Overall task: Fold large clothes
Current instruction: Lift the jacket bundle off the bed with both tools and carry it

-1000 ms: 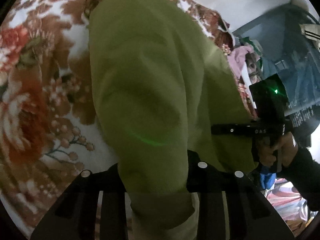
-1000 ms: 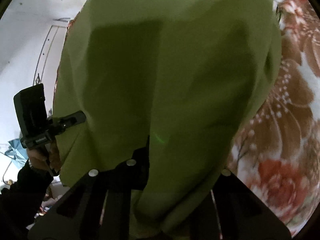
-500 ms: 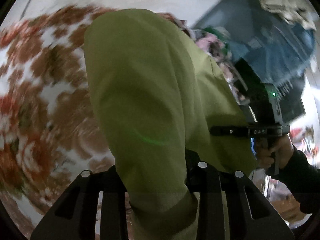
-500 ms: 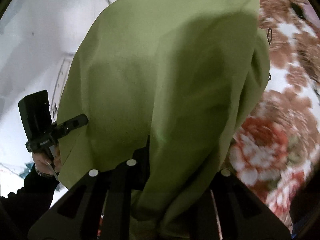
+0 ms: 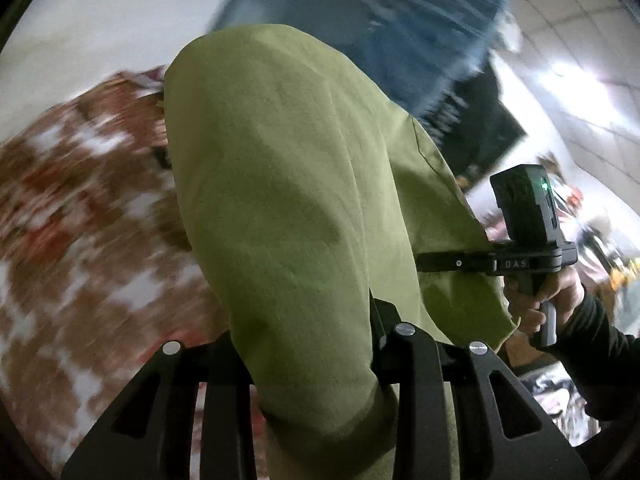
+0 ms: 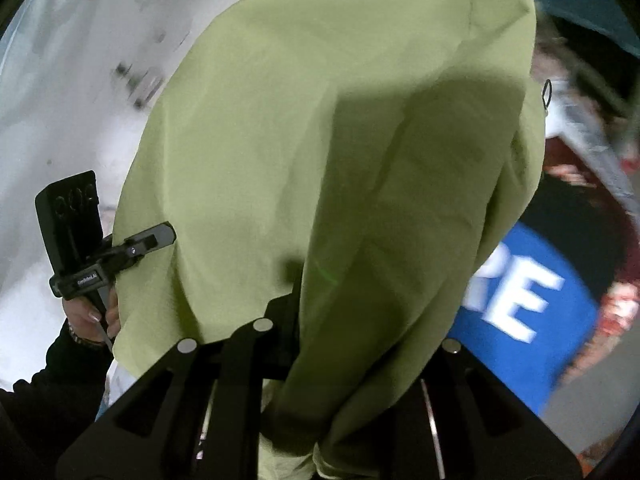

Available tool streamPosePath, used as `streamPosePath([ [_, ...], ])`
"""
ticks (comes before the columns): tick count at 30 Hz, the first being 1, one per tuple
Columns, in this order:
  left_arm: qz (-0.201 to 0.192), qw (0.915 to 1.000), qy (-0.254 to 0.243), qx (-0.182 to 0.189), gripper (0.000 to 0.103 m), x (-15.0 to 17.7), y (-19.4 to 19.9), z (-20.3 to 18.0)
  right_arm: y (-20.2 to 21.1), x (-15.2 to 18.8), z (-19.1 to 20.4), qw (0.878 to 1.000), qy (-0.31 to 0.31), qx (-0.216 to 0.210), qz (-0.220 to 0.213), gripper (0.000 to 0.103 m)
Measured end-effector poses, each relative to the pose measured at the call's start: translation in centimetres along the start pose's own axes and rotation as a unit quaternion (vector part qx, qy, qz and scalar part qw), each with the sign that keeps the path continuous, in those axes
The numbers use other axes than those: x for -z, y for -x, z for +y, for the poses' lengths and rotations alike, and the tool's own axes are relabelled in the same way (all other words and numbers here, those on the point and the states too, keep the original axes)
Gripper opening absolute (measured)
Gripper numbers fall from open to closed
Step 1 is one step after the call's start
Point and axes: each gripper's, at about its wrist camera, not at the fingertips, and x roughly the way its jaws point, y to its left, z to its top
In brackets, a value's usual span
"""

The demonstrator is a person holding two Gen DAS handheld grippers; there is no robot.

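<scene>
Here both grippers are clamping the green garment (image 5: 288, 200). The left gripper (image 6: 160, 238) and right gripper (image 5: 432, 262) are holding it above the blurred floral bedspread (image 5: 80, 208).

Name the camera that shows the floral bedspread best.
Left wrist camera: the floral bedspread fills its left side, blurred, beside the green garment. The right wrist camera catches only small reddish floral scraps at its right edge, mostly hidden by the garment.
</scene>
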Motion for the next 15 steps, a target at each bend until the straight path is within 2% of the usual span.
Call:
streamPosePath([
  [3, 0.008, 0.9988, -0.023, 0.042, 0.029, -2.3, -4.4, -3.8, 5.8, 0.0, -6.0, 0.998, -0.038, 0.041, -0.033, 0.014],
  [7, 0.030, 0.9949, -0.047, 0.084, 0.029, -4.3, -11.0, -7.8, 10.0, 2.5, -11.4, 0.994, -0.074, 0.071, -0.047, 0.014],
  [10, 0.052, 0.9923, -0.057, 0.097, 0.029, -4.2, -15.6, -8.8, 9.5, 4.1, -15.7, 0.991, -0.101, 0.077, -0.044, 0.014],
  [12, 0.072, 0.9907, -0.055, 0.102, 0.029, -3.4, -19.5, -8.2, 8.3, 4.5, -17.8, 0.990, -0.111, 0.081, -0.038, 0.014],
  [15, 0.100, 0.9889, -0.048, 0.099, 0.029, -1.6, -24.7, -6.4, 5.0, 6.3, -23.1, 0.988, -0.128, 0.079, -0.019, 0.014],
])
